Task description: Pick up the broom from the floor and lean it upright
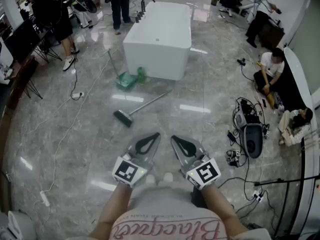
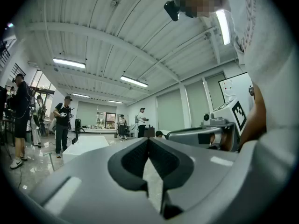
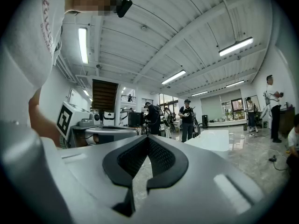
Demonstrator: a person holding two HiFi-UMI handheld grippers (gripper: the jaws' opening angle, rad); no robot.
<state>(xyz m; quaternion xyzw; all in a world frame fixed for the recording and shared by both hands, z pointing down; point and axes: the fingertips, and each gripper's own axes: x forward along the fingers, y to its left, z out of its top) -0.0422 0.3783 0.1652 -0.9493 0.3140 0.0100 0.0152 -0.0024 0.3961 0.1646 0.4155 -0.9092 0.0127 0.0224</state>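
Grey long-handled broom [image 1: 141, 107] flat on glossy marble floor [image 1: 95, 134] near white rectangular bathtub [image 1: 159, 36], left tool [image 1: 156, 134] and right tool [image 1: 173, 138] well apart from bathtub, jaws together, empty.

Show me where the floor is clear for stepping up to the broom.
Free: the stretch between the broom and the white cable at left, and between the broom and the gear pile at right. Crowded: the dustpan and bottle against the tub, and around the gear pile.
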